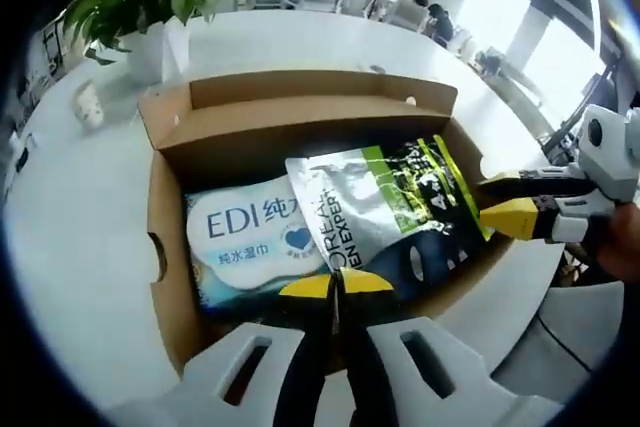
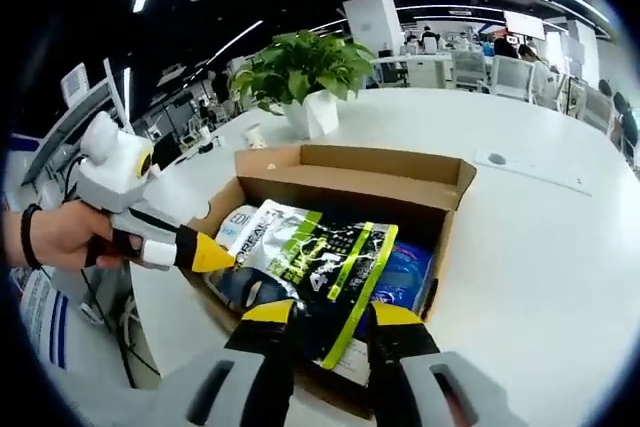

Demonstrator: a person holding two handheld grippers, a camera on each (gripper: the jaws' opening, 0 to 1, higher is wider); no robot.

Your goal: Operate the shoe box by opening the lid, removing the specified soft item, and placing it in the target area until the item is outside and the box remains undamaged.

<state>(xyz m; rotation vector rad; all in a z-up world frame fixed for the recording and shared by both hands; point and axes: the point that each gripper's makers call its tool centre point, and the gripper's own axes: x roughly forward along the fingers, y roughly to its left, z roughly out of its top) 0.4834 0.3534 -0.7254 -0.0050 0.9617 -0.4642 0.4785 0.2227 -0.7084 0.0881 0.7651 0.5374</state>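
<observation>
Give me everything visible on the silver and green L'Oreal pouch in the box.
The L'Oreal pouch is a glossy, soft foil-like pack, silver at one end, dark with lime-green stripes and print at the other. It lies tilted in the open cardboard box, resting partly on the blue-white wipes pack. The left gripper is shut on its near edge; the right gripper straddles the opposite edge, jaws apart.

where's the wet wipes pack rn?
In the left gripper view, the wet wipes pack lies inside the open shoe box, on the left, partly under the silver pouch.
</observation>
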